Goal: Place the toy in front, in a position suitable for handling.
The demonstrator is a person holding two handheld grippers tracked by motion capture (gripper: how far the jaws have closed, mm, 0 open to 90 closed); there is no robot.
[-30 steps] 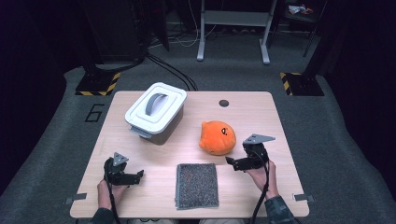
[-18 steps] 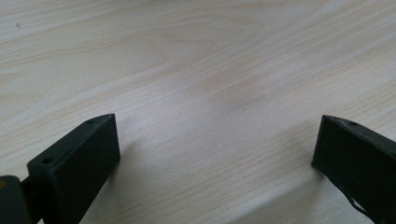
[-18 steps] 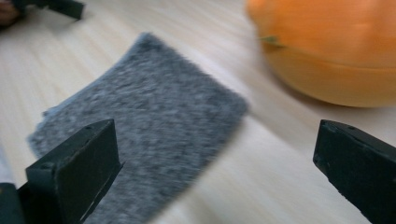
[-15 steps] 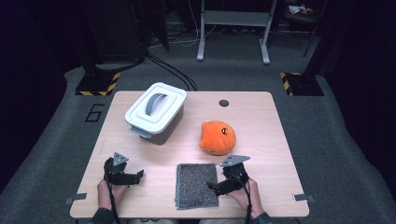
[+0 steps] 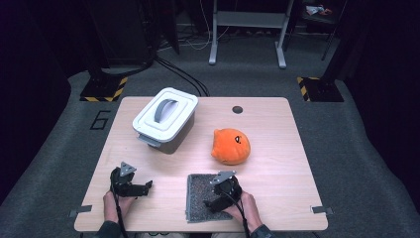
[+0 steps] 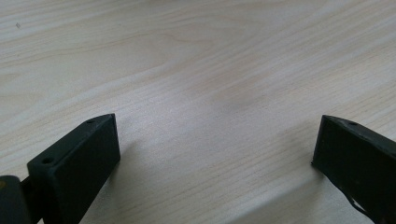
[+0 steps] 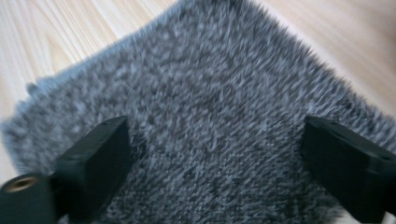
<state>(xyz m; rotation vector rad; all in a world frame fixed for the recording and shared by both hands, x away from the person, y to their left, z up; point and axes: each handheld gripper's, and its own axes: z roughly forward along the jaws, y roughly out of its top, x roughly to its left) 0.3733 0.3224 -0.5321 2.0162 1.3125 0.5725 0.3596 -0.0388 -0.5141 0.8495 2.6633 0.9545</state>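
The left gripper (image 5: 143, 187) is resting low on the tabletop (image 5: 277, 124) at the near left, its jaws standing wide apart with nothing but bare pale wood between them (image 6: 210, 116); I judge it is simply parked there, waiting out of the way. Ahead of it and a little to its right, a white lidded box (image 5: 165, 119) with a grey handle is sitting closed, well apart from both grippers. To the right of the left gripper, the grey shaggy mat (image 5: 203, 201) is lying flat at the near edge, and the right gripper (image 5: 214, 204) is hovering right over it, jaws spread wide but having just been closing a little, with only the mat's pile below and between them (image 7: 219, 121), not yet pinched. That aim suggests the mat is the thing being reached for, with the gripper coming in from above to catch the pile or an edge. Beyond the right gripper, slightly to its right, an orange plush toy (image 5: 231, 147) is sitting near the mat's far corner. The tabletop is light wood with a small round dark hole at the back; grey carpet, cables, black stands and yellow-black striped bases are surrounding it in a dim room.
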